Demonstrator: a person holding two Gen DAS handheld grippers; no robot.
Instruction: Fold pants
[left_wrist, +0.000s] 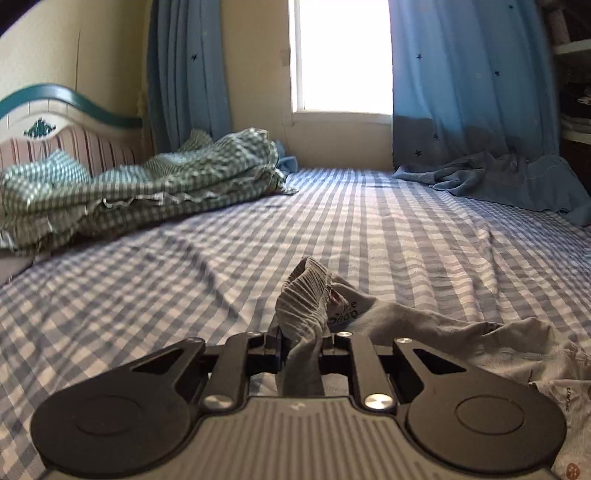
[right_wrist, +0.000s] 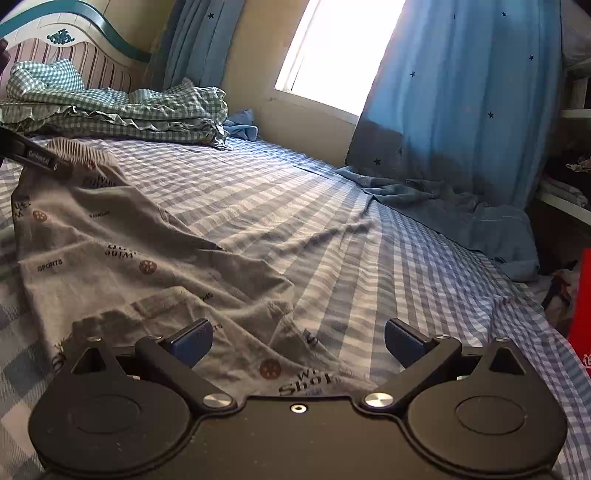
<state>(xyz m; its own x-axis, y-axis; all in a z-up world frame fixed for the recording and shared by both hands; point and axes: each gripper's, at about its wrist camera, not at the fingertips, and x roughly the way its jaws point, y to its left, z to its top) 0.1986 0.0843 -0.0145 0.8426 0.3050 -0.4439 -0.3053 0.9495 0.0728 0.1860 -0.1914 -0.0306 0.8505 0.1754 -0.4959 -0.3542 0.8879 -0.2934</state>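
Grey pants (right_wrist: 129, 251) printed with small words and round badges lie crumpled on the blue checked bed sheet (right_wrist: 332, 229). In the left wrist view their ribbed waistband (left_wrist: 306, 295) sticks up between the pads of my left gripper (left_wrist: 301, 350), which is shut on it and lifts it off the sheet. The right wrist view catches that same gripper (right_wrist: 40, 158) at the far left, pinching the waistband. My right gripper (right_wrist: 297, 341) stands open just above the near end of the pants, with cloth under its left pad (right_wrist: 192, 341) and nothing between the pads.
A folded green checked quilt (left_wrist: 147, 184) lies by the headboard (left_wrist: 55, 122) at the back left. Blue star curtains (left_wrist: 469, 85) flank a bright window (left_wrist: 341, 55), and their hem bunches on the bed's far right (right_wrist: 461, 210). A red object (right_wrist: 581, 314) and shelves (right_wrist: 569, 199) stand past the right edge.
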